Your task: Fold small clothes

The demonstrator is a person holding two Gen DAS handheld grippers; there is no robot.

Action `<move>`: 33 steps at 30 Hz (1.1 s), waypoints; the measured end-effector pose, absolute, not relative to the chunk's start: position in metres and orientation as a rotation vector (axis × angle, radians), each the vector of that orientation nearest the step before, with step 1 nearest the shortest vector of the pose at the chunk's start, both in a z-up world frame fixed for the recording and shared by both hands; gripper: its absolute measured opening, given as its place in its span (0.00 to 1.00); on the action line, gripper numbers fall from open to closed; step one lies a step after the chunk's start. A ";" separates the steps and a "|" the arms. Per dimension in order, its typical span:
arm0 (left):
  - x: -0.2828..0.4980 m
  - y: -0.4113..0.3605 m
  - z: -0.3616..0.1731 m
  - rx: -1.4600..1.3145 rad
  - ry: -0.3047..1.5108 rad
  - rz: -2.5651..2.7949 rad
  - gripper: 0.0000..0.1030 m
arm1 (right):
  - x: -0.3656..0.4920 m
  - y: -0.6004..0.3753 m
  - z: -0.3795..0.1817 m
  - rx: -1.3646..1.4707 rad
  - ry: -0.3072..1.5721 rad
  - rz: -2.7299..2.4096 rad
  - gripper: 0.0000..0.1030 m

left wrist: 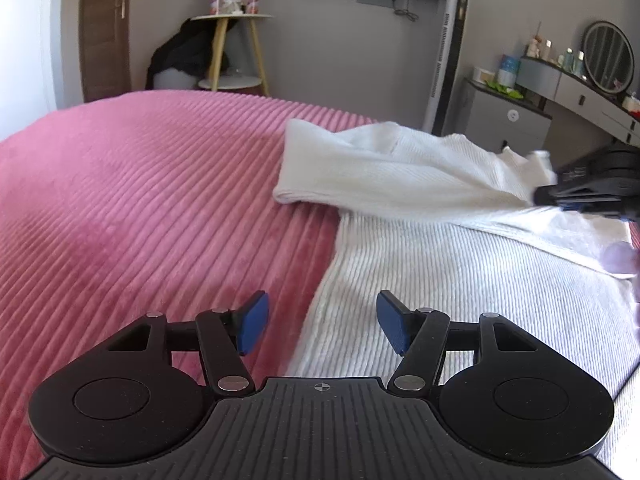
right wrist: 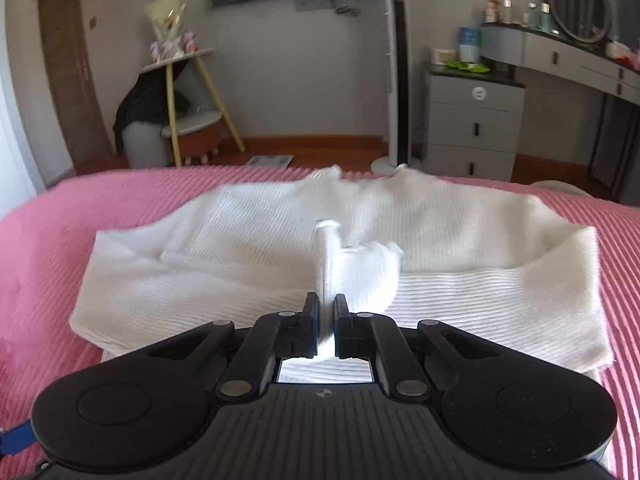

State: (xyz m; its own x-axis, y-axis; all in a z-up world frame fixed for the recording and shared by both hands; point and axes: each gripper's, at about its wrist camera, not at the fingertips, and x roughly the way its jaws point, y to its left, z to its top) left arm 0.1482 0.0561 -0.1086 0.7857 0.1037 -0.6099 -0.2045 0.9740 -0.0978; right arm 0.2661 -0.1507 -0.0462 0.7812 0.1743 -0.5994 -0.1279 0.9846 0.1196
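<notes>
White ribbed knit sweater (right wrist: 440, 232) lies spread on the pink corduroy-ribbed bedspread (left wrist: 140, 200), approx. centre of the bed in the right wrist view, body flat w/ fine parallel ribs running across it. One sleeve (left wrist: 340, 168) is folded over the body in the left wrist view, its cuff end resting near the sweater's edge, just beside bare pink cover. Fabric looks soft, thick, slightly rumpled along the far edge; the near hem lies fairly straight.

Right gripper (right wrist: 327, 320) is clenched on a pinch of the white knit: a thin ridge of fabric stands up between the two black fingers and a bunched lump sits just beyond the tips. In the left wrist view it shows at the right edge, blurred, w/ cloth drawn up to it.

Left gripper (left wrist: 322, 322) is released, blue pads (left wrist: 252, 326) well apart, nothing between them; it hovers over the sweater's left edge where white meets pink.
</notes>
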 end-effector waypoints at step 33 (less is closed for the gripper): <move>0.148 0.046 -0.113 -0.156 0.640 0.145 0.71 | 0.253 -0.274 -0.007 0.457 0.392 0.167 0.07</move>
